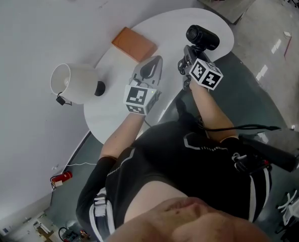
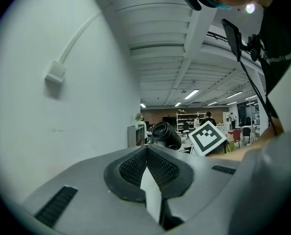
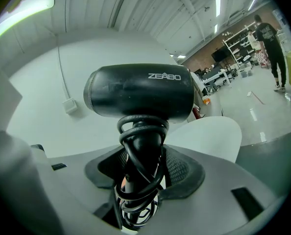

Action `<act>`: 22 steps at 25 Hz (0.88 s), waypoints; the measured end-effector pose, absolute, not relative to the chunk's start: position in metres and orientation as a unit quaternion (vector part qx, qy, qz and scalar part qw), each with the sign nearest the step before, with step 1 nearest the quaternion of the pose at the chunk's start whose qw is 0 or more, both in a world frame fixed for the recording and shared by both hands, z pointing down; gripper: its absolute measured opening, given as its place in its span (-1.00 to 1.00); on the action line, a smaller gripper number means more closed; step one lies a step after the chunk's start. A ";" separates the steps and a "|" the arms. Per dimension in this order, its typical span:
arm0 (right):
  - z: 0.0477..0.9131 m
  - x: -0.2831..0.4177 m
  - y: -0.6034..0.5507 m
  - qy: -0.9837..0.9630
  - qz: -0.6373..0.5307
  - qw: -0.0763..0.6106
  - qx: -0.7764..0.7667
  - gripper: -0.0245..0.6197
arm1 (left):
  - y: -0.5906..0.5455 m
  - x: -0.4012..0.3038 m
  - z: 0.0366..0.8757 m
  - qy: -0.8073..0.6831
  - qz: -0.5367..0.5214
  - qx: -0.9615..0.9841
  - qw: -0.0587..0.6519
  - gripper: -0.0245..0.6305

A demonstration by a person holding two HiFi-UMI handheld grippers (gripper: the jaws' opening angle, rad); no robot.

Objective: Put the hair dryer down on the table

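1. Black clothing is seen low in the head view, worn by the person, and both forearms are stretched up the frame from it.
2. At frame centre the left gripper is held above the white table, with its marker cube just below it.
3. In the left gripper view the left gripper is shown with its jaws brought together, and nothing is seen between them.
4. To the right of it in the head view, the right gripper is held over the table's right edge, with its own marker cube towards the lower right.
5. In the right gripper view the right gripper is seen with its jaws clamped on the handle of the black hair dryer, and the cord is wound round that handle.
6. The hair dryer is carried upright above the upper right part of the table and is not set down.
7. Farther up the table a brown box is laid flat, well apart from both grippers.
8. At the table's left edge a white lamp is seen lying on its side.
9. Beyond the table in the right gripper view, at upper right, a person is seen standing on the floor.
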State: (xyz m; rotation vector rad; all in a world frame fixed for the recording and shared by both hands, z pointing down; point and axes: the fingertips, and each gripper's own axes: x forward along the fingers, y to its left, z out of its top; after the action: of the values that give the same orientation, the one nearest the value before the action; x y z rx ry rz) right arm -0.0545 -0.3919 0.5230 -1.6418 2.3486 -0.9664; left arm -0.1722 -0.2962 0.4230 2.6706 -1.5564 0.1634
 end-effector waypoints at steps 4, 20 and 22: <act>0.534 -0.043 -0.425 0.758 -0.321 0.061 -0.564 -0.21 | -0.325 -0.170 0.429 -0.506 0.065 0.860 0.026 -0.83; 0.577 -0.002 -0.521 0.708 -0.381 0.040 -0.594 -0.21 | -0.419 -0.146 0.469 -0.509 0.107 0.851 0.071 -0.83; 0.584 0.002 -0.532 0.699 -0.390 0.040 -0.598 -0.21 | -0.430 -0.144 0.472 -0.508 0.112 0.851 0.073 -0.83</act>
State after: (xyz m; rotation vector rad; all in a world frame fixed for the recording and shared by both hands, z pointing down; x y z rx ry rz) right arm 0.0018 -0.5319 0.5840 -1.8322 2.1413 -1.1941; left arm -0.1436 -0.4296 0.4719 2.5562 -1.5266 0.3350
